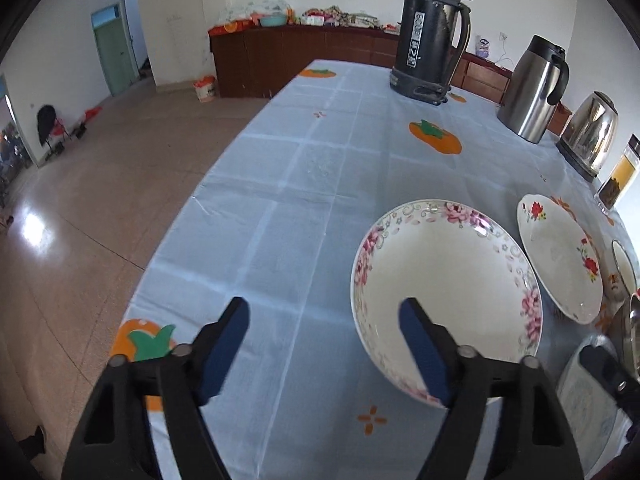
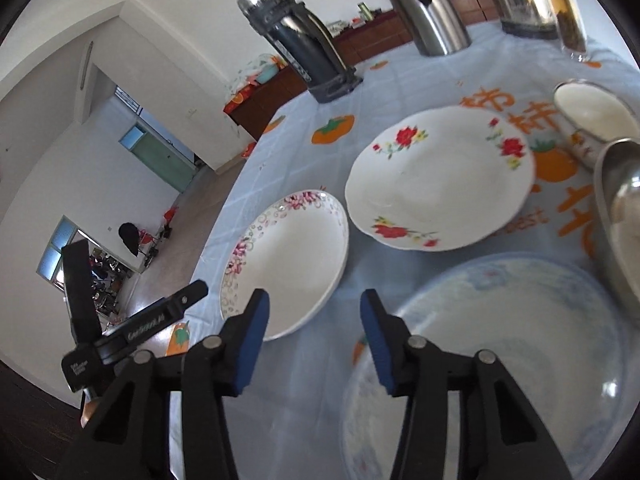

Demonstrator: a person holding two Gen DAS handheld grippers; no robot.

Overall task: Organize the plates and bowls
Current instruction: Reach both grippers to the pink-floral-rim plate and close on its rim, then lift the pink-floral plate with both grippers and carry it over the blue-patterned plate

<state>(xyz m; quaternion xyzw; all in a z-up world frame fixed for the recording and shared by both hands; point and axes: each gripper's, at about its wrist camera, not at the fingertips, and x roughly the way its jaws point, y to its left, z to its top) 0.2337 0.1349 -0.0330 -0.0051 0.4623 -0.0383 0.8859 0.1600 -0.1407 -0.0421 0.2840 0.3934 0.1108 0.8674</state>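
From the left wrist camera, the left gripper (image 1: 324, 344) is hovering over the tablecloth (image 1: 280, 208) with its blue pads spread wide, holding nothing. Its right finger is overlapping the near rim of the pink-flowered plate (image 1: 446, 292); whether it is touching, I cannot tell. That plate is showing a deep white well and a rim of pink blossoms with grey scrollwork. Just beyond it and to its right, the red-rose plate (image 1: 560, 256) is lying flat, white with red sprays. Right of the pink-flowered plate, a pale blue-patterned plate (image 1: 588, 404) is being cut off by the frame edge and partly covered by the other gripper's black finger. Three plates are counting up here, plus a sliver of a white cup and a steel rim at the far right, hard to make out. Far behind the pink-flowered plate are standing the black thermos (image 1: 430, 36), a steel jug (image 1: 534, 88) and a kettle (image 1: 590, 132).

From the right wrist camera, the right gripper (image 2: 314, 344) is hanging open and empty, its pads well apart, between the pink-flowered plate (image 2: 288, 260) and the blue-patterned plate (image 2: 520, 340), which is blurring badly. Beyond the pink-flowered plate and to its right, the red-rose plate (image 2: 440, 176) is lying close beside it. Again three plates. At the right edge, a steel bowl (image 2: 620, 208) is showing only partly, with a white cup (image 2: 592, 116) behind it.
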